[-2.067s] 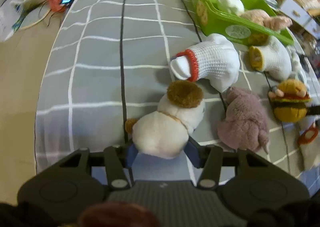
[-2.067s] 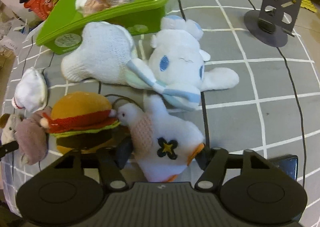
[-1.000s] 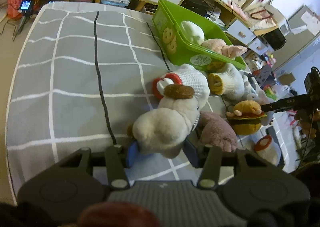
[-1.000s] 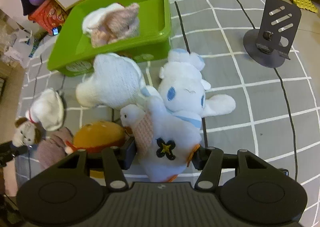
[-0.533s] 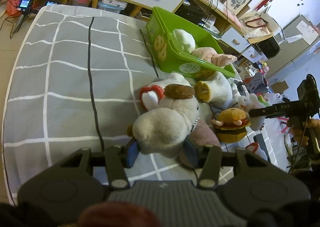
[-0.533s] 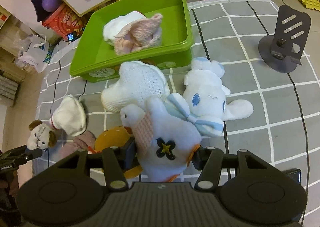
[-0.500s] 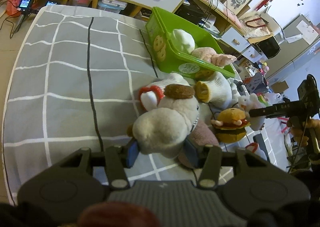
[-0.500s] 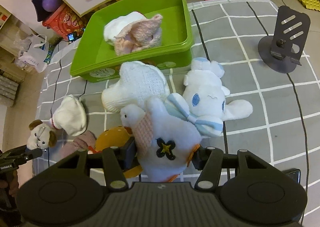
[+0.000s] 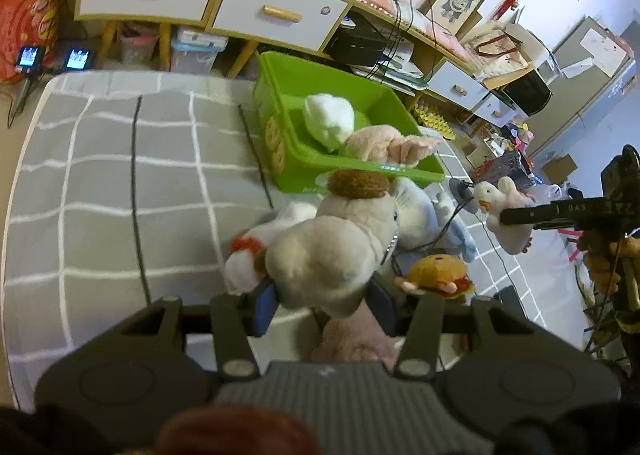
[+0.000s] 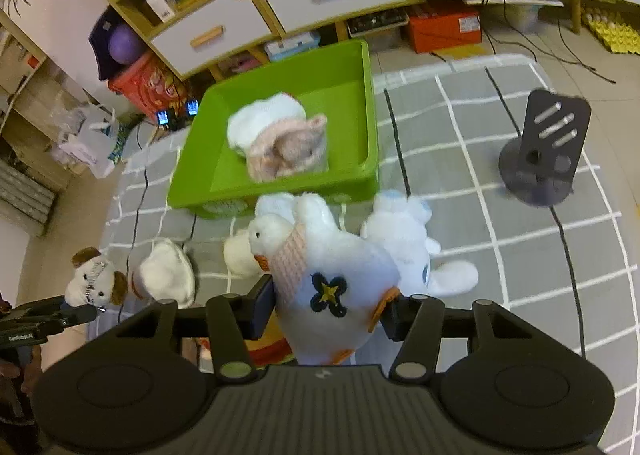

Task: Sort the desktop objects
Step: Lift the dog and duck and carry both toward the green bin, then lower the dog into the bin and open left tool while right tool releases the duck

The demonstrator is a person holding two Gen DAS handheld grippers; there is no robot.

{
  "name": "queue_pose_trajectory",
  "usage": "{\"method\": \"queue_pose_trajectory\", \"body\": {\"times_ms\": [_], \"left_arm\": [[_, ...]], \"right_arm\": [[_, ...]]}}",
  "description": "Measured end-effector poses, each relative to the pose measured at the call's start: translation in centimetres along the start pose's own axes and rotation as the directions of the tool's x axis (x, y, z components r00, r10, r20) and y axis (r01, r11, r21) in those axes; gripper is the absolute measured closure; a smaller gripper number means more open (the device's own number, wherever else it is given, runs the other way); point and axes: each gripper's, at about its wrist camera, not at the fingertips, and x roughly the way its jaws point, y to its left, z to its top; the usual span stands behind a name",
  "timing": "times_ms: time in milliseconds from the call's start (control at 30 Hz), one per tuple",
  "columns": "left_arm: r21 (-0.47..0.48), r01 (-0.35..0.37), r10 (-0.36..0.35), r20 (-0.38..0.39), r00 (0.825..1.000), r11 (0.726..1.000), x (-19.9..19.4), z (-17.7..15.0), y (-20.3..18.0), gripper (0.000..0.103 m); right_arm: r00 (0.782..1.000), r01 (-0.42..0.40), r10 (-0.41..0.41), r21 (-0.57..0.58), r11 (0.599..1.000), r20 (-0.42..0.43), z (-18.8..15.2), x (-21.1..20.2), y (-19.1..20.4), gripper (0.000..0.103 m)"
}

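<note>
- In the left wrist view, the left gripper (image 9: 323, 301) sits low in the centre of the frame, its two blue-padded fingers pressed into the sides of a cream toy dog (image 9: 328, 251) with a brown ear on top.
- The toy dog bulges out above and ahead of the fingers, clear of the grey checked cloth (image 9: 100, 183) below it.
- The right gripper (image 10: 328, 313) is at lower centre of the right wrist view. Its jaws are closing, and a white toy duck (image 10: 332, 287) with a pink scarf and a dark flower patch is squeezed between them.
- The toy duck's head points to the upper left of that frame, beyond the left finger; its body fills the gap between the fingers.
- A green bin (image 10: 360, 107) lies in the upper middle of the right wrist view, beyond the toy duck, with a pink and white soft toy (image 10: 280, 139) inside.
- On the cloth between the bin and the grippers lie a white and blue soft toy (image 10: 408, 239) and a toy burger (image 9: 436, 273).
- A dark metal stand (image 10: 544, 151) stands at the right of the right wrist view, well apart from the toys.
</note>
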Motion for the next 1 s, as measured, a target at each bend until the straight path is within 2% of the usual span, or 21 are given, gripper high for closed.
{"method": "queue_pose_trajectory", "body": {"times_ms": [267,600,833,1000], "left_arm": [[0.044,-0.023,0.021,0.049,0.999,0.999,1.4,2.9,-1.5,0.056],[0.111,-0.064,0.051,0.12,0.991,0.992,5.2,7.5,-3.0,0.056],[0.134,-0.079,0.066,0.101,0.993,0.988,9.7,9.3,-3.9,0.056],[0.164,-0.103,0.092,0.076,0.993,0.981,12.4,8.9,-3.9,0.056]], "right_arm": [[0.997,-0.035,0.037,-0.023,0.999,0.068,3.0,0.3,-0.1,0.049],[0.984,-0.048,0.057,-0.06,0.997,0.17,7.2,1.7,1.3,0.049],[0.965,-0.01,0.028,-0.071,0.997,0.261,9.9,3.3,2.3,0.049],[0.965,0.042,-0.024,-0.063,0.997,0.262,10.9,5.9,2.2,0.049]]}}
